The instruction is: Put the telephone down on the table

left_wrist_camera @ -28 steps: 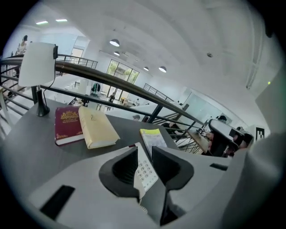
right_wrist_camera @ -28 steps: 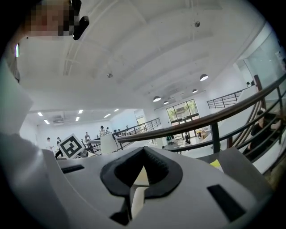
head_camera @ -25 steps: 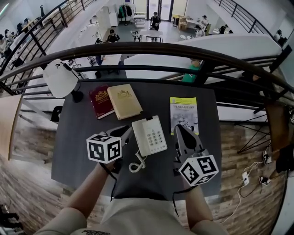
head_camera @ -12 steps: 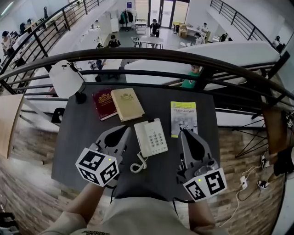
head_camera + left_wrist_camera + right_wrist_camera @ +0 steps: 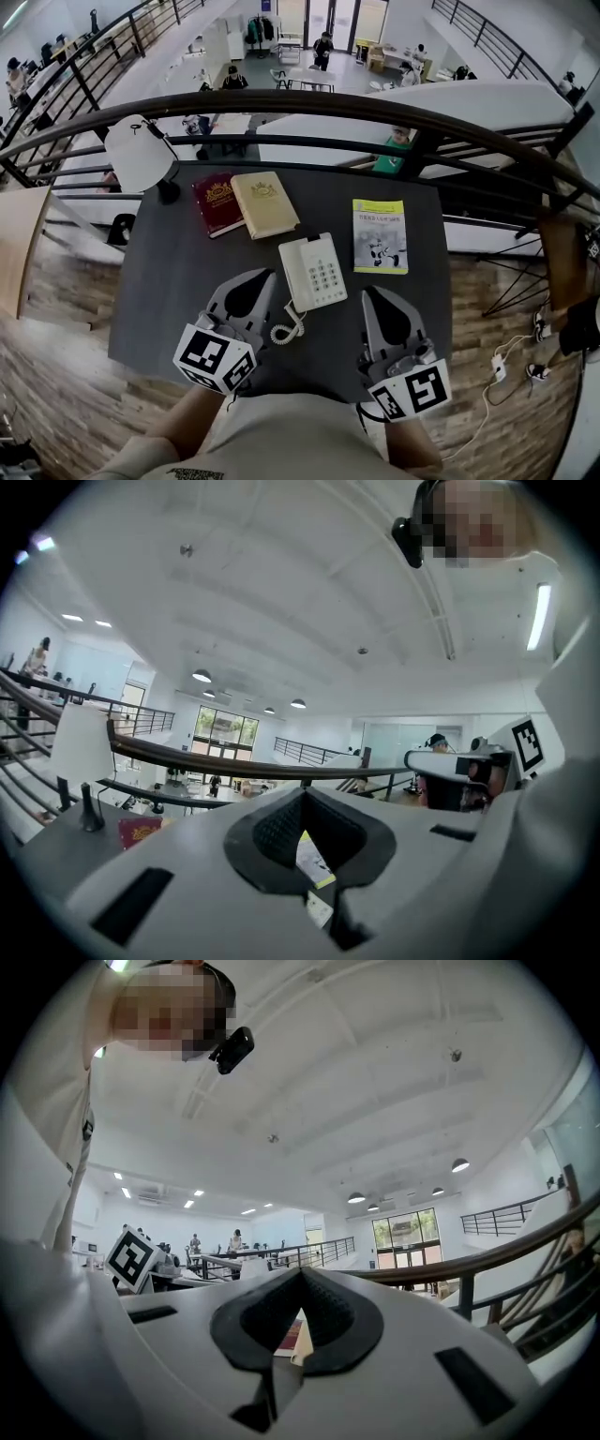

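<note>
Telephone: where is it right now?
In the head view the telephone lies flat near the middle of the dark table, left of the yellow booklet, nearer than the tan book.

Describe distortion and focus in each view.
Head view: fisheye bends the railing into an arc; the telephone is sharp. Left gripper view: black vignetted corners, the left gripper looms soft. Right gripper view: same vignette, bright ceiling, no harsh glare.

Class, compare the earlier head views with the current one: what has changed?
Both the left gripper and right gripper drew back from the telephone toward the person, jaws shut and empty. The telephone, books, booklet and lamp stayed on the table.
</note>
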Demonstrator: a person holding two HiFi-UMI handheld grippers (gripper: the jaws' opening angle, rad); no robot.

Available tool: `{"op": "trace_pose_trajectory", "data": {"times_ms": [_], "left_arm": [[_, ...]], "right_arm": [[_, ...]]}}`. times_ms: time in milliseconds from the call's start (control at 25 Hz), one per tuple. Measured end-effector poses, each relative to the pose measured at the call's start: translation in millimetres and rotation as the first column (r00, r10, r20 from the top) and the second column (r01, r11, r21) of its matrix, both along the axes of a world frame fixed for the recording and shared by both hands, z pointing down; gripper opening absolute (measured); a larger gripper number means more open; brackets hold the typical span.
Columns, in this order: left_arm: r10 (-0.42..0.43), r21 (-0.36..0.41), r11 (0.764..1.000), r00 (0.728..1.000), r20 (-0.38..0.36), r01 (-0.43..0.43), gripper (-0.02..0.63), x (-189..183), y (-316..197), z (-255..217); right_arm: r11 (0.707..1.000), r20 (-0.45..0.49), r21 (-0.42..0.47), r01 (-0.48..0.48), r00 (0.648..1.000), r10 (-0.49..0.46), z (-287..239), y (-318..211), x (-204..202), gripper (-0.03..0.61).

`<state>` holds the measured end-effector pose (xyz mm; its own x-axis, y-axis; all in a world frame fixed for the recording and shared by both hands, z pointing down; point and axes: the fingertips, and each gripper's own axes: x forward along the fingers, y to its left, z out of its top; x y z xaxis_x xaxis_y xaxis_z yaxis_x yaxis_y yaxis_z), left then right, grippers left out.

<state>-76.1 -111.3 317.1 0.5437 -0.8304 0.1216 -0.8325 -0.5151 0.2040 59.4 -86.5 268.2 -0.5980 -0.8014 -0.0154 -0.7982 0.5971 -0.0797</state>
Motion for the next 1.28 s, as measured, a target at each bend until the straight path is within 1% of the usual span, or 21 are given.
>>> {"op": "trace_pose_trajectory", "data": {"times_ms": [120,200,280,400,520,640,760,960,1120,1280], "left_arm": [[-0.034,0.009,0.999,0.999,0.032,0.034,0.005,-2,8,13],[-0.049,0.004,0.999,0.998,0.035,0.049,0.005,-4,12,23],[-0.063,-0.006,0.998,0.998,0.03,0.064,0.005,-7,15,34],[-0.083,-0.015,0.996,0.996,0.03,0.083,0.005,-8,19,44],[-0.077,-0.018,0.997,0.996,0.042,0.078,0.005,-4,24,50],[-0.058,-0.013,0.998,0.997,0.051,0.059,0.005,-2,23,49],[-0.051,-0.004,0.999,0.998,0.045,0.051,0.005,-1,22,44],[-0.054,-0.003,0.999,0.997,0.047,0.054,0.005,-2,20,42],[-0.059,-0.03,0.998,0.997,0.056,0.061,0.005,-5,17,50],[-0.063,-0.029,0.997,0.996,0.061,0.065,0.005,-7,16,50]], "right_arm": [[1.0,0.018,-0.005,-0.007,1.0,0.007,9,7,5,0.0],[1.0,0.03,0.001,-0.024,0.999,0.024,15,10,9,0.0],[0.999,0.01,0.004,-0.038,0.999,0.038,22,12,10,0.0],[0.999,-0.035,-0.011,-0.031,0.999,0.031,33,15,7,0.0],[0.999,-0.067,-0.023,-0.026,0.997,0.025,39,17,7,0.0],[0.999,-0.07,-0.02,-0.032,0.997,0.031,37,14,8,0.0],[0.999,-0.072,-0.016,-0.039,0.997,0.037,36,12,10,0.0],[0.999,-0.075,-0.019,-0.031,0.997,0.03,34,10,6,0.0],[0.999,-0.087,-0.031,-0.023,0.996,0.02,38,9,4,0.0],[0.999,-0.09,-0.033,-0.015,0.996,0.012,40,8,1,0.0]]}}
